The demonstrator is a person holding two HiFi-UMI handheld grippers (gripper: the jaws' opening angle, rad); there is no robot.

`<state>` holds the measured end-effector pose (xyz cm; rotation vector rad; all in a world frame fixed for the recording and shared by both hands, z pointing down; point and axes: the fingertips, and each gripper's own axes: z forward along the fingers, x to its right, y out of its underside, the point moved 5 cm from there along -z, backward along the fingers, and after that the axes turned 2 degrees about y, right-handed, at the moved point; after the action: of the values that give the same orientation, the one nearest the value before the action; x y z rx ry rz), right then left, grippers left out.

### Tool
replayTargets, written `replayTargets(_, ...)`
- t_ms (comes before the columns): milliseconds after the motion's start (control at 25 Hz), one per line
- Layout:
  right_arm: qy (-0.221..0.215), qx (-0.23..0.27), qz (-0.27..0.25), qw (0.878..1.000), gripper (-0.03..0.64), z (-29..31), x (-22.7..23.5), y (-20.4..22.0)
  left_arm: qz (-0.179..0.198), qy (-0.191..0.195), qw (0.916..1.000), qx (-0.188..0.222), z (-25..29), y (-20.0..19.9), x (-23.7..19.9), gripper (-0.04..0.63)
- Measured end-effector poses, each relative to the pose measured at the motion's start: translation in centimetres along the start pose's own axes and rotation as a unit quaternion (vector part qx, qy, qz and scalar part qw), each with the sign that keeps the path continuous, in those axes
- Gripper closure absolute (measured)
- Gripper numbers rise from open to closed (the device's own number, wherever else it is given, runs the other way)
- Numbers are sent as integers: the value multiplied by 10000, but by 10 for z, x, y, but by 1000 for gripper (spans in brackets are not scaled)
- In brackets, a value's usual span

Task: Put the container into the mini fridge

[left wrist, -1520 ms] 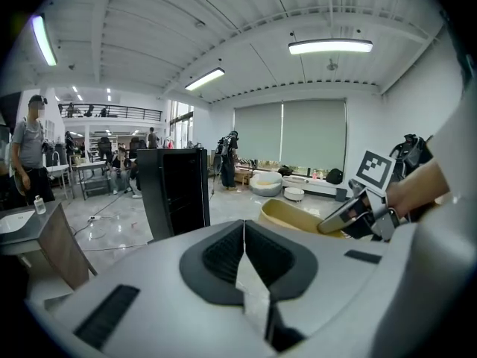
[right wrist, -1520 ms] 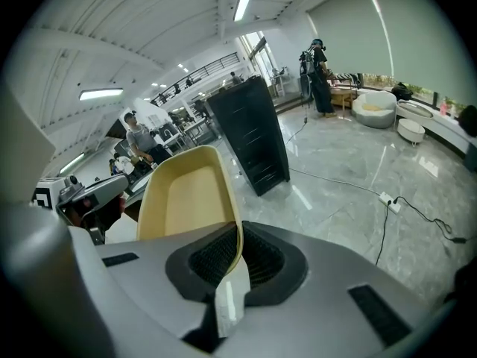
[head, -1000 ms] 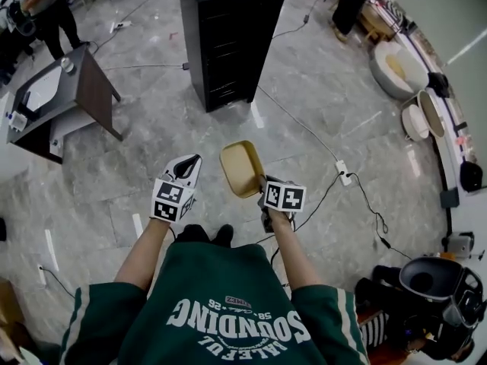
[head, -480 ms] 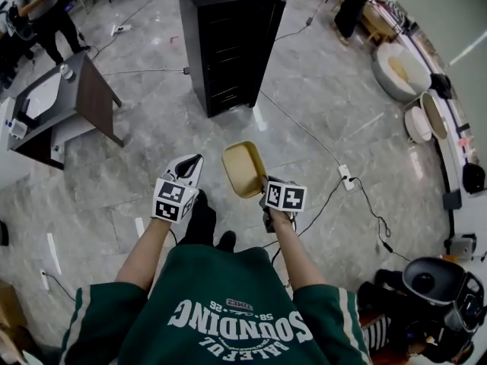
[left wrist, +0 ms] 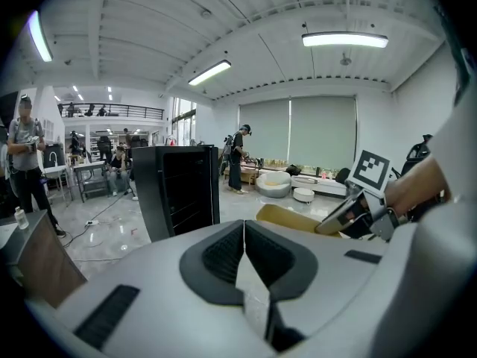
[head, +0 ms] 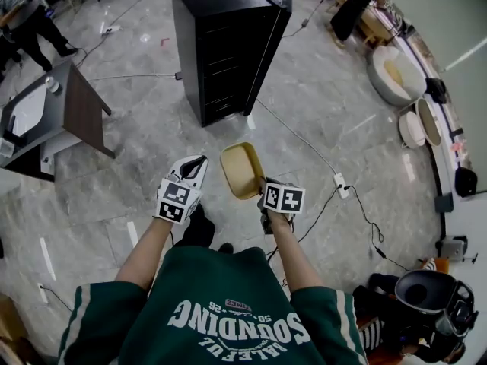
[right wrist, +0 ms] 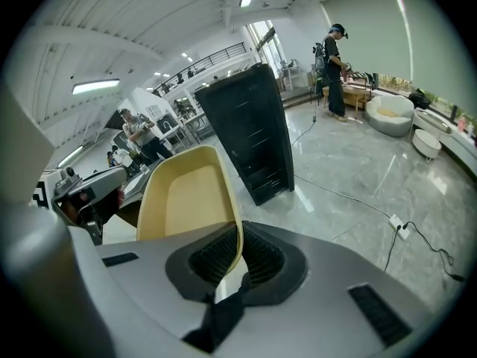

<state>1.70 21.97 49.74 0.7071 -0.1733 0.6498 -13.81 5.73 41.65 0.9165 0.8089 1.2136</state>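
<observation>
A shallow tan container hangs above the floor, empty, with my right gripper shut on its near rim. In the right gripper view the container stands upright between the jaws. My left gripper is held level beside it to the left, shut and empty; its jaws meet in the left gripper view, where the container shows at right. The black mini fridge stands ahead on the floor, its door open at the right side.
A dark desk stands to the left. A power strip and cables lie on the floor at right. Pale sofas and a counter line the right wall. People stand at the back.
The fridge has come slightly nearer and lower in the head view as the person steps forward. Both grippers keep their pose, the container still held.
</observation>
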Motion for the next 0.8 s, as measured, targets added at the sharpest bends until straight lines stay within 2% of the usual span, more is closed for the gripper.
replayTargets(400, 172, 12, 38, 9998, 574, 68, -29, -75, -94, 199, 9997, 144, 52, -25, -99, 580)
replayTargets(800, 270, 71, 196, 9994, 574, 108, -48, -114, -61, 409, 9990, 165, 81, -38, -155, 580)
